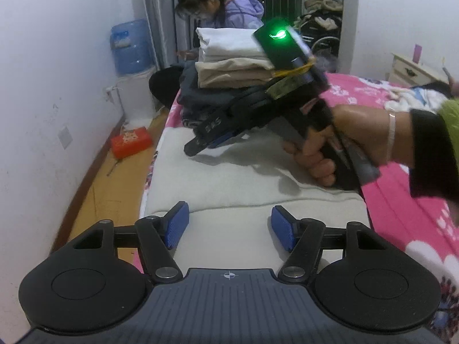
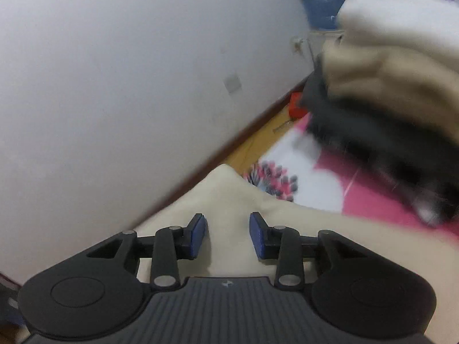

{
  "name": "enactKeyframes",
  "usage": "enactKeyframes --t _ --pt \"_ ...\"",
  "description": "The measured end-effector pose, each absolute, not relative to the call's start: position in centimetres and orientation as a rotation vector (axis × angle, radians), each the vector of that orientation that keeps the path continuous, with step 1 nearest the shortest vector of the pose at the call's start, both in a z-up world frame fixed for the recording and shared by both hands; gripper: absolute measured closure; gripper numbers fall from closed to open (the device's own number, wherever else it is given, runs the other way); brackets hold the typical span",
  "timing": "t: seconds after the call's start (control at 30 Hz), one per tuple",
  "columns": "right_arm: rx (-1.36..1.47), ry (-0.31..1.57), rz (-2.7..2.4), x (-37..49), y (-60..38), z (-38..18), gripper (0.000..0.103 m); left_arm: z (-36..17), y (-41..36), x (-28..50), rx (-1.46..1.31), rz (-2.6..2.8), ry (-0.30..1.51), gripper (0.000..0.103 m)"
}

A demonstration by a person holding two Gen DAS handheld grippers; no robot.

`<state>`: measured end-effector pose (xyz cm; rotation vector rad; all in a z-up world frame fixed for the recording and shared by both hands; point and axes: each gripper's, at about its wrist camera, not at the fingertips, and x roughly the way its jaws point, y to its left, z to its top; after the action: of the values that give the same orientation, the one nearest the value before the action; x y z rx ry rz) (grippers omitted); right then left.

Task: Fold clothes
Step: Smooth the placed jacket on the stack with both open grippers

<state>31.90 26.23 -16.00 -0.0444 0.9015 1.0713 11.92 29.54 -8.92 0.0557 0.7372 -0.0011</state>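
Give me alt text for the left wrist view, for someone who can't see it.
The open left gripper hovers over a cream garment spread on a pink floral bed, while a hand brings the right gripper down onto the garment's far end. Behind stands a stack of folded clothes, with a person seated beyond.

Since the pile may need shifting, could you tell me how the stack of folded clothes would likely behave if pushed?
The stack of folded clothes would probably lean or slide apart: its layers sit loose and offset. The cream garment it borders looks soft, so it could bunch up.
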Motion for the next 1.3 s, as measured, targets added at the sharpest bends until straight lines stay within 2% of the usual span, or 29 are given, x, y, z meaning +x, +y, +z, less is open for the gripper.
enactKeyframes --t 0.13,0.27,0.33,0.43,0.47,0.53,0.7,0.8,0.93,1.0,1.1,1.23,1.3 --pt "0.076 0.85 1.059 30.5 21.7 -12.9 0.064 -8.6 29.1 11.7 0.058 0.022 0.751 0.038" --pt "0.155 0.757 1.023 24.9 13.4 -9.3 0.063 -8.8 28.7 11.5 0.054 0.057 0.745 0.037" --pt "0.139 0.754 1.014 21.9 11.3 -9.6 0.063 -8.7 28.4 11.6 0.054 0.077 0.753 0.036" --pt "0.006 0.874 1.044 19.0 13.8 -13.9 0.063 -8.5 27.7 11.9 0.074 0.095 0.789 0.036" --pt "-0.032 0.861 1.034 18.3 14.5 -15.1 0.062 -8.3 27.3 12.0 0.09 0.099 0.801 0.036" --pt "-0.098 0.828 1.022 17.6 14.8 -14.2 0.062 -7.1 26.4 11.9 0.144 0.1 0.819 0.037" --pt "0.042 0.815 1.002 16.0 10.0 -9.0 0.061 -3.8 25.5 8.7 0.068 0.127 0.775 0.036" --pt "0.045 0.875 0.944 13.5 6.6 -9.0 0.061 -1.9 24.3 5.6 -0.02 0.139 0.722 0.035" --pt "0.034 0.91 0.884 9.3 2.1 -8.8 0.061 0.6 21.7 1.0 -0.094 0.133 0.641 0.028" --pt "0.027 0.906 0.863 7.3 0.1 -8.1 0.061 1.6 20.2 -0.8 -0.121 0.135 0.636 0.028" --pt "0.015 0.883 0.83 4.7 -2.7 -6.2 0.06 2.7 18.2 -3.1 -0.173 0.138 0.634 0.02" --pt "0.008 0.849 0.785 1.4 -6.3 -3.6 0.049 3.6 16.5 -5.6 -0.262 0.122 0.609 0.007" --pt "0.02 0.83 0.75 0.2 -7.7 -2.4 0.048 3.9 15.6 -6.6 -0.266 0.132 0.595 0.004"
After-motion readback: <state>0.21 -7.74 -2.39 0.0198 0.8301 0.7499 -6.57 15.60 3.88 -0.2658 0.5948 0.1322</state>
